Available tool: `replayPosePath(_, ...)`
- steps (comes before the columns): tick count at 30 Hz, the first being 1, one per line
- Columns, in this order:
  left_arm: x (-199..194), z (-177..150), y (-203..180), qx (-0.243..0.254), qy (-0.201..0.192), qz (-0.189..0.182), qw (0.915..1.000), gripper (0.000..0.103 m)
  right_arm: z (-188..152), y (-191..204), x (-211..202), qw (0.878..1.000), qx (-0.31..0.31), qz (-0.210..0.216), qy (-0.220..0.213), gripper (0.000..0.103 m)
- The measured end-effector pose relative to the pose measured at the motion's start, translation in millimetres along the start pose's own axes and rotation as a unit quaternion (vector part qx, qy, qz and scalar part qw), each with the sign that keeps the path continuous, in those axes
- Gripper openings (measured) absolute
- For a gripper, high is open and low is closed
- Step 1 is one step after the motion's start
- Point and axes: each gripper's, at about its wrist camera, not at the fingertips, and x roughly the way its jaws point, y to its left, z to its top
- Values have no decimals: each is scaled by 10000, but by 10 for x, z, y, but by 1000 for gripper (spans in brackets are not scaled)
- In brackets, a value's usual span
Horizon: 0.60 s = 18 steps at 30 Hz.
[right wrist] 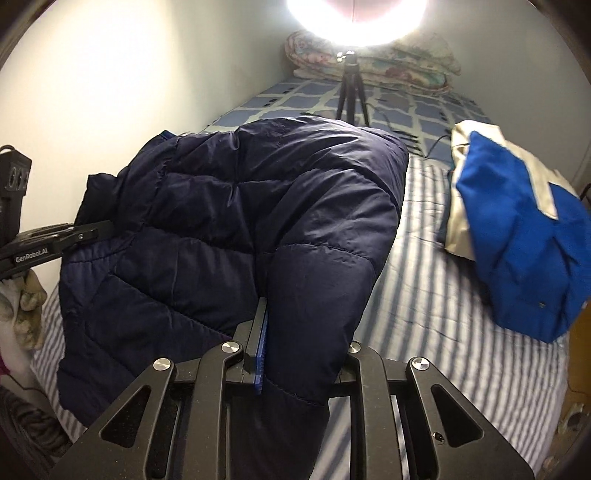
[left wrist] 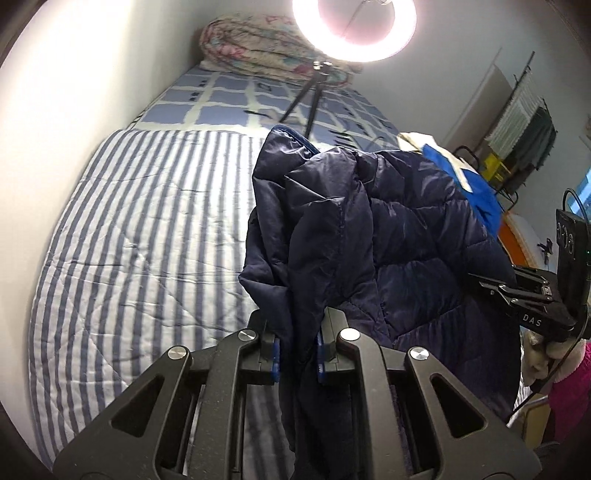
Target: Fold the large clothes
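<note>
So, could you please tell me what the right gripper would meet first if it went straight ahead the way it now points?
The right gripper is already shut on the navy puffer jacket, so it would push into that first. Beyond it lies the striped quilt, though depth there is unclear.

A ring light (left wrist: 354,29) on a small tripod (left wrist: 308,99) at the far end of the bed (left wrist: 129,229) was the main source, and it burned out to pure white in both views, blooming widest in the right wrist picture. Its glow washed the wall (left wrist: 74,92) pale and made the striped cover bright. The dark quilted jacket (right wrist: 240,221) showed soft sheen on its panels, and its folds stayed nearly black. Fisheye bending curved the bed's edges, and black vignette filled the frame corners. The blue-and-cream garment (right wrist: 517,236) near the bed's right edge looked slightly smeared.
</note>
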Motion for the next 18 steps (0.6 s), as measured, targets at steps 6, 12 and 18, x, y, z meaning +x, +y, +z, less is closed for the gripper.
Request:
replayPosePath(6,-36,-31,-328,221,-18,-124,9997,11,-144,-104,-337,9996,-80,-245,-117,18)
replayPosePath(12,48,44,-711,436,-66,-313,9985,11,-282,-298,-611,9985,-78,-495,-218,18)
replayPosePath(18,209,166,-1129,713,-135,-472,9962,11,-355,-592,-844,9967,12,-756,-289,18)
